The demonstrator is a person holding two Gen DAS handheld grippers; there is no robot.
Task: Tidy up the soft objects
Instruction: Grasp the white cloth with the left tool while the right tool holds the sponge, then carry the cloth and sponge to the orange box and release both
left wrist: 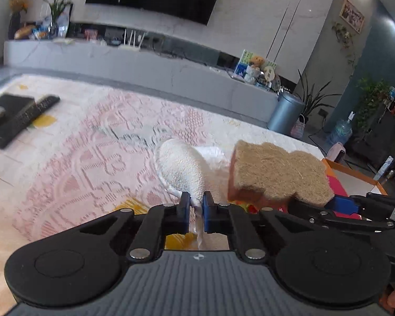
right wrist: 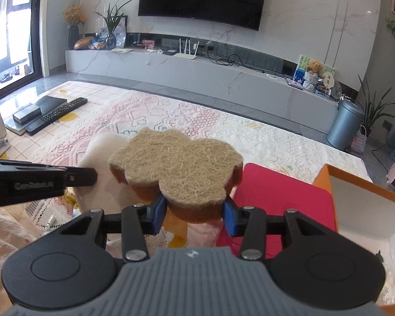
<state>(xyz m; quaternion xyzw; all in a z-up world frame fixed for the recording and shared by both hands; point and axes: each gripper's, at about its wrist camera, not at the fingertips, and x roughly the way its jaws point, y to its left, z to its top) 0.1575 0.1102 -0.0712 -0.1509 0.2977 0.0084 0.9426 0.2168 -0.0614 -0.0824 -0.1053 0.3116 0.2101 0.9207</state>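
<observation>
Two soft things show in the left wrist view, each held above the lace-covered tabletop (left wrist: 92, 142). The left hand-held gripper (left wrist: 196, 205) is pinched narrow on the edge of a white textured cloth (left wrist: 180, 169), which stands up from between its blue pads (left wrist: 208, 212). Just to the right, the right hand-held gripper (left wrist: 337, 205) comes in from the side and holds a flower-shaped sponge (left wrist: 279, 173), tan fibre on top and orange underneath. The sponge sits beside the cloth, close to it but apart. Far left on the tabletop lie a black remote (left wrist: 23, 117) and a dark flat box (left wrist: 11, 101).

From the right wrist view, the right hand-held gripper (right wrist: 194, 210) clamps the sponge (right wrist: 176, 163) by its near lobe, the fingers partly spread around it, the tan face up. The white cloth (right wrist: 97, 163) shows behind and left of the sponge, with the left hand-held gripper's black arm (right wrist: 39, 184) crossing in front of it. A red mat (right wrist: 281, 200) lies under and right of the sponge, and an orange-rimmed box (right wrist: 360, 184) stands further right.
</observation>
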